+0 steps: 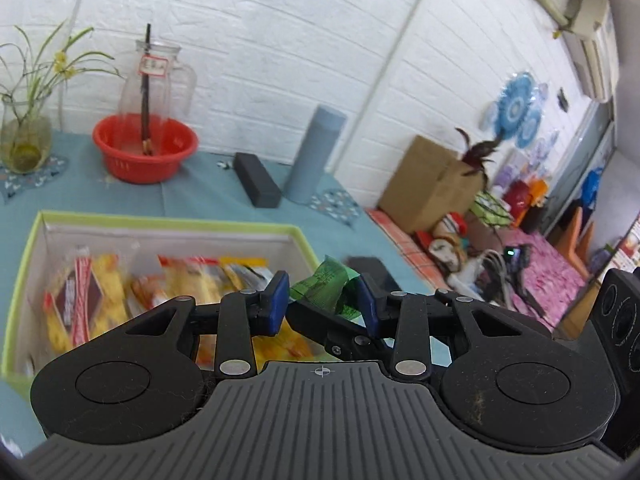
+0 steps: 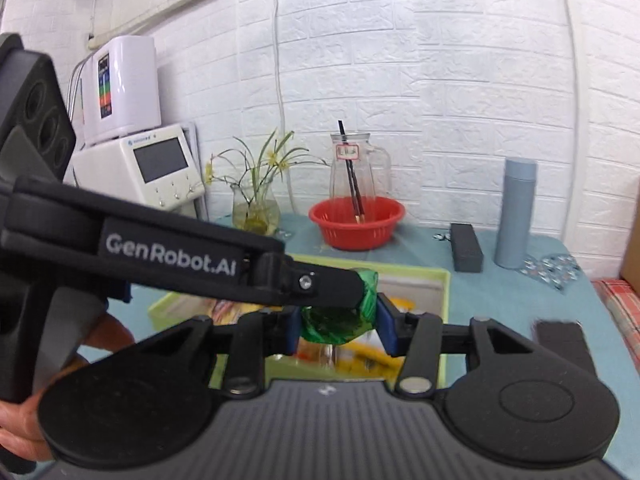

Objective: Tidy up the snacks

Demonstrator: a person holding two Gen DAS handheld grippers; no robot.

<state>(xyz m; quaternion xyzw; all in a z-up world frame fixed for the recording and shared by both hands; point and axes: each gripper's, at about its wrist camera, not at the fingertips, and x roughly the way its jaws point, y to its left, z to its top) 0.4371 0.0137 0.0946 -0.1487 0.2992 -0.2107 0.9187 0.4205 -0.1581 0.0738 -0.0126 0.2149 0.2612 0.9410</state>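
Both tongs are pinching the same crinkly green snack packet [image 2: 340, 320]: the right gripper [image 2: 338, 326] squeezes it between its blue pads, and the left gripper [image 2: 356, 286] reaches in from the left and nips its top. Packet's scrunched, long axis hard to call, held above the green-rimmed box [image 1: 168, 222] of yellow and red snacks [image 1: 100, 288]. Teal tablecloth [image 1: 200, 192] is open around the box, with a red basket [image 1: 145, 148], black case [image 1: 256, 179] and grey flask [image 1: 314, 154] far back by the white brick wall [image 1: 260, 40].
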